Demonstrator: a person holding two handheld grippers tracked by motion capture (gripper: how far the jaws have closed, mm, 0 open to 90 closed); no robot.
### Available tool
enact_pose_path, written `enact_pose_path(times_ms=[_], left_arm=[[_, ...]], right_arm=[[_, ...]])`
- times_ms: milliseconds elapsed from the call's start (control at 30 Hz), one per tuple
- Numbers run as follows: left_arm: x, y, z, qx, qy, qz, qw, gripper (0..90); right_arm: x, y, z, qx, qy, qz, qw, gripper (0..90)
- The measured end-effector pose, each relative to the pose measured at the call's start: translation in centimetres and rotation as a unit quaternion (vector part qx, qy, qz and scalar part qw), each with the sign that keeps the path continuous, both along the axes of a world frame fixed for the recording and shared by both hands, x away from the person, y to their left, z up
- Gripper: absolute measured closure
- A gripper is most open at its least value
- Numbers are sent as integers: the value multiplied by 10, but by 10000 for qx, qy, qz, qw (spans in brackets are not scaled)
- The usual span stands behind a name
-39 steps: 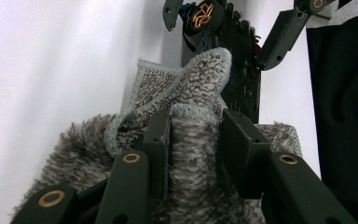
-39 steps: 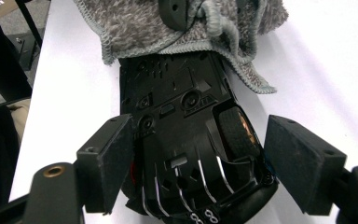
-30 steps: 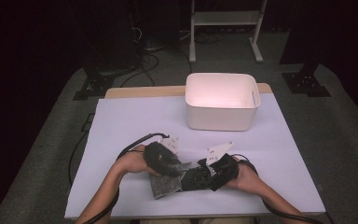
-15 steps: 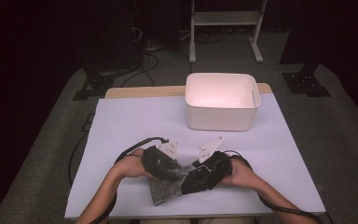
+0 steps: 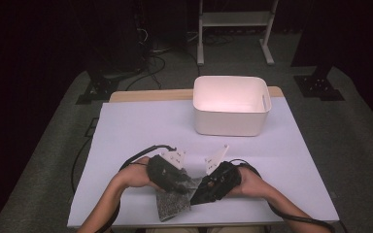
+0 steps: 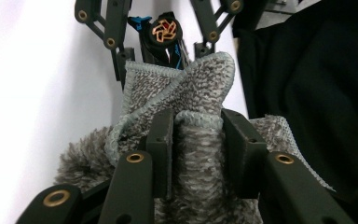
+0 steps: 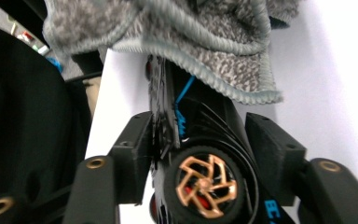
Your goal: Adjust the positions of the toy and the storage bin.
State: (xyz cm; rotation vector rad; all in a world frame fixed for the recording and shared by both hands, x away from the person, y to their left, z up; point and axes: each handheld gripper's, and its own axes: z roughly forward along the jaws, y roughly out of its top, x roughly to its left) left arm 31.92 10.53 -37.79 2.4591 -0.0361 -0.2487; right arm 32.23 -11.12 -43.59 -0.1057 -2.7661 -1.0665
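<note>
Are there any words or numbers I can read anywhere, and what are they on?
No text reads whole.
"EC": blue letters, cut off by the picture's edge, on the black gripper body lying between the right gripper's jaws.
The copper pinwheel emblem carries no letters.
The grey fuzzy cloth, white plastic bin and white table sheet carry no text.

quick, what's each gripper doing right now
left gripper: shut on the grey cloth.
right gripper: jaws just closing; cannot be told if they grip anything.
</note>
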Motion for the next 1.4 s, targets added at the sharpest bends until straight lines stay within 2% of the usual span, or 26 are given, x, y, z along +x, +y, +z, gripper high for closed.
enact_pose_path(times_ms=[33, 67, 100, 133, 267, 367, 467, 567, 600, 667, 767, 900, 967, 1000, 1067, 1100, 1167, 1233, 1300, 1333, 1367, 1400], left_arm=[[0, 0, 0, -48, 11, 7, 10000, 662], [0, -2, 0, 11, 10, 3, 10000, 661], [0, -3, -1, 21, 21, -18, 10000, 660], [0, -4, -1, 28, 33, -24, 10000, 660], [0, -7, 2, 92, -131, -3, 9999, 663], [5, -9, 7, 123, -339, 95, 9993, 694], [11, -12, 13, 193, -569, 236, 9979, 715], [18, -17, 16, 308, -756, 359, 9960, 723], [20, -20, 17, 403, -823, 426, 9949, 722], [23, -25, 15, 430, -936, 447, 9937, 721], [26, -29, 10, 458, -885, 455, 9940, 721], [24, -27, 7, 327, -951, 471, 9938, 732], [23, -25, 6, 269, -949, 488, 9939, 736], [22, -23, 5, 206, -928, 471, 9944, 740], [22, -20, 3, 110, -890, 494, 9947, 753], [22, -20, 3, 110, -890, 494, 9947, 755], [22, -18, 2, 24, -878, 502, 9949, 757], [20, -17, 1, -36, -922, 513, 9944, 758], [19, -17, 2, -54, -961, 508, 9941, 761], [19, -18, 2, -51, -973, 506, 9940, 761], [19, -18, 2, -31, -1007, 512, 9936, 764], [19, -19, 3, -59, -1008, 520, 9935, 771]], right_arm=[[-2, 0, 0, -14, 10, 67, 10000, 502], [-4, 1, -1, -51, 65, 243, 9997, 555], [-9, 1, -2, -39, -143, 276, 9995, 557], [-12, 0, -1, -49, -226, 249, 9994, 558], [-17, -2, -2, 6, -412, 110, 9991, 559], [-15, -7, -1, 13, -727, -176, 9972, 559], [-9, -11, -1, 8, -833, -459, 9955, 559], [0, -17, -1, -7, -978, -769, 9922, 559], [1, -17, -1, -19, -964, -843, 9918, 559], [5, -19, -3, 19, -928, -1013, 9905, 559], [6, -20, -4, 94, -838, -1127, 9901, 558], [7, -22, -5, 157, -848, -1138, 9898, 549], [7, -26, -4, 282, -756, -1126, 9904, 480], [7, -29, -1, 362, -660, -1182, 9901, 447], [6, -39, 4, 431, -698, -1243, 9888, 428], [6, -39, 4, 431, -698, -1243, 9888, 428], [3, -51, 6, 463, -664, -1267, 9886, 425], [1, -60, 3, 472, -621, -1326, 9881, 434], [0, -62, 0, 423, -654, -1330, 9881, 485], [-1, -62, -1, 445, -590, -1296, 9888, 535], [-1, -62, -1, 473, -628, -1267, 9888, 554], [-2, -61, -1, 422, -759, -1250, 9884, 560]])
